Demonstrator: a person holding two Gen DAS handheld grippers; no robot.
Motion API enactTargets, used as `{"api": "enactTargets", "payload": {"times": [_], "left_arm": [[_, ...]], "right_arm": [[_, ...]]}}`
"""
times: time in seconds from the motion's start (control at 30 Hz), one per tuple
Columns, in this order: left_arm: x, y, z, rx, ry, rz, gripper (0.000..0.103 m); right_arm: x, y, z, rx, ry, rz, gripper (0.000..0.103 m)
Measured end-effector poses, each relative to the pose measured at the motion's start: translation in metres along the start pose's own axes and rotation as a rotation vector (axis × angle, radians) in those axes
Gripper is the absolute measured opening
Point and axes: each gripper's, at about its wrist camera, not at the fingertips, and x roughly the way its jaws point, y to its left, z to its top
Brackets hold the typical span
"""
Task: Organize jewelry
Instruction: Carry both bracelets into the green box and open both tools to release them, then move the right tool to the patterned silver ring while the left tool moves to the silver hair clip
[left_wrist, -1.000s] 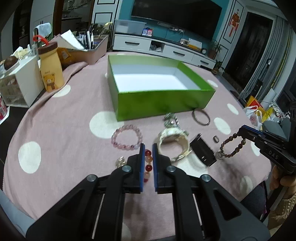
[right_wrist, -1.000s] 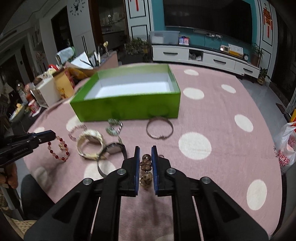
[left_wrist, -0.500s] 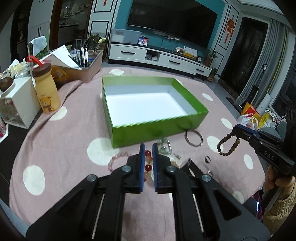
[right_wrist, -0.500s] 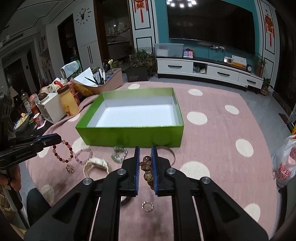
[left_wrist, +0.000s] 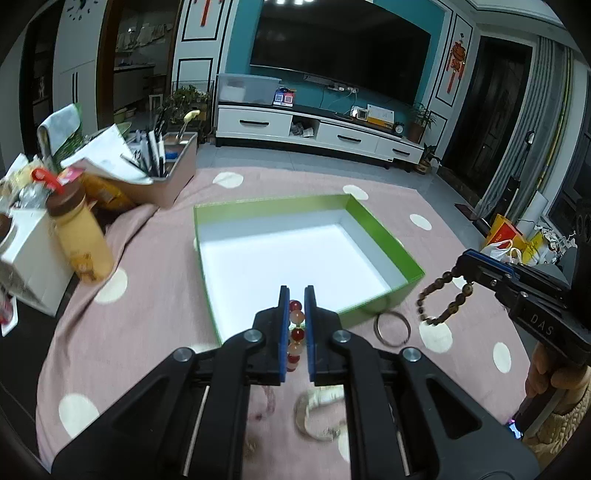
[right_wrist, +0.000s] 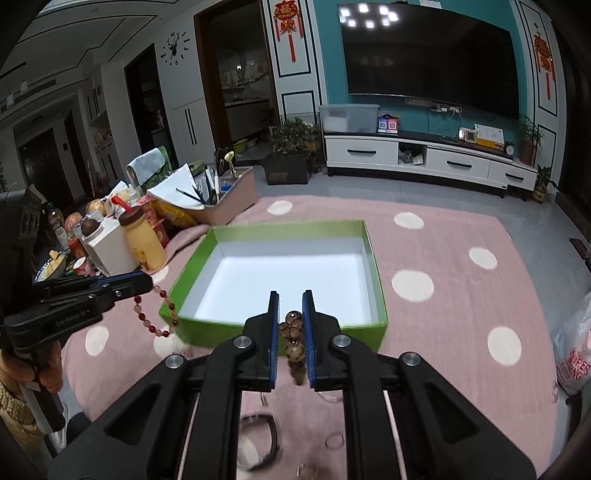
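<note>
Above the dotted pink cloth (left_wrist: 155, 258), the left tool (left_wrist: 295, 325) grips red beads (left_wrist: 296, 334), the right tool (right_wrist: 290, 332) brown beads (right_wrist: 293, 338).

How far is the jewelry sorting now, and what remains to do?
Nothing is stored yet: the green box shows only its white floor. In hand: the left tongs grip a red bead bracelet, the right tongs a brown bead bracelet. Left on the cloth: a metal bangle, a pale bracelet and small rings.

Both grippers have risen from the pink dotted tablecloth (left_wrist: 155, 258), carrying the red-and-peach bead bracelet (left_wrist: 296, 334) and the brown wooden bead bracelet (right_wrist: 294, 341) toward the open green box (right_wrist: 373, 254).
</note>
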Motion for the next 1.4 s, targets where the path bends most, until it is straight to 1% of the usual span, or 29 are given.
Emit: {"api": "enactTargets", "payload": {"times": [0.2, 0.37, 0.53, 0.67, 0.73, 0.77, 0.8, 0.83, 0.87, 0.9, 0.93, 0.97, 1.03, 1.07, 1.1, 1.13, 1.2, 1.23, 1.27, 1.4], "left_arm": [[0.031, 0.005, 0.023, 0.003, 0.019, 0.031, 0.007], [0.066, 0.012, 0.033, -0.009, 0.057, 0.064, 0.007], [0.102, 0.021, 0.030, -0.020, 0.114, 0.105, 0.007], [0.121, 0.027, 0.025, -0.022, 0.152, 0.147, 0.007], [0.124, 0.028, 0.023, -0.025, 0.161, 0.157, 0.007], [0.125, 0.029, 0.022, -0.027, 0.161, 0.164, 0.008], [0.124, 0.029, 0.022, -0.027, 0.162, 0.166, 0.015], [0.123, 0.028, 0.022, -0.024, 0.160, 0.168, 0.026], [0.121, 0.027, 0.022, -0.020, 0.154, 0.172, 0.032], [0.117, 0.025, 0.022, -0.011, 0.145, 0.178, 0.045], [0.111, 0.023, 0.022, -0.003, 0.134, 0.176, 0.055], [0.108, 0.020, 0.022, 0.002, 0.126, 0.175, 0.058], [0.095, 0.014, 0.020, 0.022, 0.100, 0.180, 0.070], [0.089, 0.012, 0.019, 0.031, 0.092, 0.178, 0.073], [0.085, 0.009, 0.018, 0.037, 0.088, 0.179, 0.081], [0.080, 0.007, 0.015, 0.043, 0.084, 0.184, 0.087], [0.071, 0.005, 0.010, 0.054, 0.079, 0.186, 0.089], [0.065, 0.005, 0.006, 0.058, 0.080, 0.187, 0.092], [0.060, 0.005, 0.002, 0.059, 0.081, 0.190, 0.093], [0.043, 0.010, -0.011, 0.046, 0.086, 0.208, 0.093]], "right_arm": [[0.031, 0.003, 0.021, -0.009, 0.003, -0.004, 0.012], [0.064, -0.002, 0.031, 0.034, 0.024, -0.018, 0.012], [0.102, -0.009, 0.032, 0.103, 0.068, -0.026, 0.012], [0.126, -0.009, 0.026, 0.132, 0.107, -0.044, 0.012], [0.134, -0.009, 0.024, 0.131, 0.125, -0.051, 0.017], [0.136, -0.008, 0.023, 0.130, 0.130, -0.059, 0.025], [0.135, -0.008, 0.022, 0.134, 0.135, -0.061, 0.033], [0.134, -0.007, 0.021, 0.140, 0.129, -0.055, 0.037], [0.130, -0.008, 0.020, 0.144, 0.117, -0.056, 0.040], [0.126, -0.007, 0.020, 0.143, 0.109, -0.061, 0.040], [0.118, -0.007, 0.019, 0.141, 0.092, -0.068, 0.041], [0.113, -0.007, 0.018, 0.142, 0.081, -0.065, 0.042], [0.100, -0.007, 0.016, 0.150, 0.061, -0.055, 0.047], [0.092, -0.008, 0.014, 0.157, 0.049, -0.052, 0.051], [0.085, -0.009, 0.011, 0.163, 0.038, -0.046, 0.054], [0.078, -0.009, 0.008, 0.170, 0.032, -0.041, 0.055], [0.065, -0.010, 0.001, 0.178, 0.025, -0.042, 0.060], [0.060, -0.011, -0.002, 0.182, 0.022, -0.043, 0.062], [0.056, -0.011, -0.005, 0.184, 0.022, -0.045, 0.065], [0.036, -0.017, -0.024, 0.196, 0.042, -0.052, 0.070]]}}
